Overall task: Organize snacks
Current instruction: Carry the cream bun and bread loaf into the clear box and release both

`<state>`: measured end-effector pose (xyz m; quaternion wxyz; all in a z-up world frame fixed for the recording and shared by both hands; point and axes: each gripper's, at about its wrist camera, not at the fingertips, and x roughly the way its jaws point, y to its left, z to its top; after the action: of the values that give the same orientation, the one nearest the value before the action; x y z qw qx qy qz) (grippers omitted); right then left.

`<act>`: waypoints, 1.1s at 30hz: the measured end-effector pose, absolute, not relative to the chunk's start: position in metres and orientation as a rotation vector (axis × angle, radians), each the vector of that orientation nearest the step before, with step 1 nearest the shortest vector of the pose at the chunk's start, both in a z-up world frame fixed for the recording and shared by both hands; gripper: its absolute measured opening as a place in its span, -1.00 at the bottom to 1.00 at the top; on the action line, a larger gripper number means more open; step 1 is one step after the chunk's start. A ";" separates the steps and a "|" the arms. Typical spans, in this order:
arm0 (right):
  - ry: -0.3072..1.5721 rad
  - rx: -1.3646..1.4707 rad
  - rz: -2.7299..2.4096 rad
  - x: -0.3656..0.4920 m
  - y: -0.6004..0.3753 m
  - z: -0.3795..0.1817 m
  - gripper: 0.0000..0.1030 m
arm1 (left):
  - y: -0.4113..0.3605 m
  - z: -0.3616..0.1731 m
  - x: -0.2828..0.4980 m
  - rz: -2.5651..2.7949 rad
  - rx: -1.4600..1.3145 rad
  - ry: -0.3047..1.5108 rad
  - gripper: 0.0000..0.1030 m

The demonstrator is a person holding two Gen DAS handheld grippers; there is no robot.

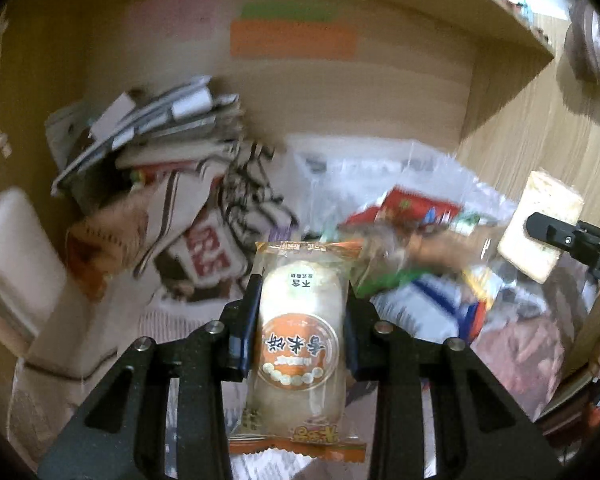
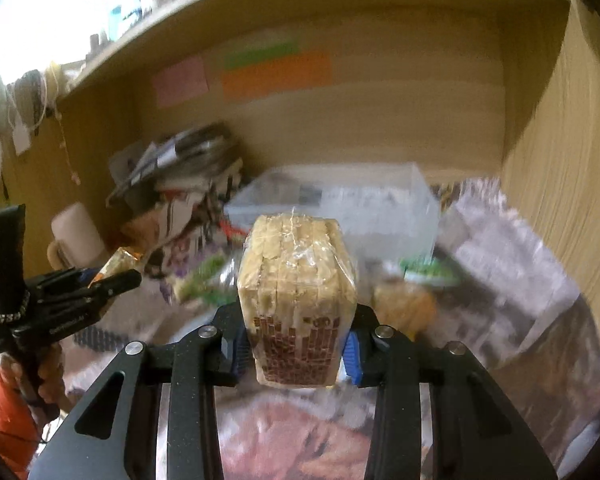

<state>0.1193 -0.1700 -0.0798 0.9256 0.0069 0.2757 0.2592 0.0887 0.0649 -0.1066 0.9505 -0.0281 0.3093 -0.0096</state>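
My left gripper (image 1: 302, 300) is shut on a rice cake packet (image 1: 300, 336) with an orange round label, held above the cluttered desk. My right gripper (image 2: 298, 332) is shut on a clear-wrapped cracker stack (image 2: 296, 280) with a brown brick print. In the left wrist view the right gripper (image 1: 540, 228) shows at the right with the cracker stack (image 1: 540, 226) in it. In the right wrist view the left gripper (image 2: 112, 280) shows at the left with the orange packet edge (image 2: 118, 262). A clear plastic box (image 2: 340, 204) stands ahead, with loose snack packets (image 1: 416, 216) around it.
A pile of papers and boxes (image 1: 152, 128) leans at the back left. A white mug (image 2: 76, 228) stands left. A wooden shelf wall (image 2: 560, 184) rises on the right, with coloured sticky notes (image 2: 276, 72) on the back panel. Patterned cloth (image 2: 500, 248) covers the desk.
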 end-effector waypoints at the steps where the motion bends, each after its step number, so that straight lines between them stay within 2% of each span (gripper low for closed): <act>1: 0.551 0.014 0.528 0.121 -0.170 -0.075 -0.34 | 0.065 -0.102 0.092 -0.031 -0.065 0.626 -0.33; 10: 0.475 -0.008 0.497 0.156 -0.168 -0.045 -0.34 | 0.058 -0.062 0.140 -0.053 -0.067 0.571 -0.33; 17: 0.482 -0.037 0.483 0.195 -0.166 -0.039 -0.34 | 0.054 -0.051 0.187 -0.055 -0.064 0.577 -0.33; 33: 0.646 -0.060 0.481 0.283 -0.157 -0.071 -0.34 | 0.041 -0.082 0.279 -0.070 -0.064 0.677 -0.33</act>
<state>0.2833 -0.1570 -0.0710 0.9196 -0.0292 0.3141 0.2342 0.2791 0.0408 -0.0817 0.9421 -0.0315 0.3319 -0.0343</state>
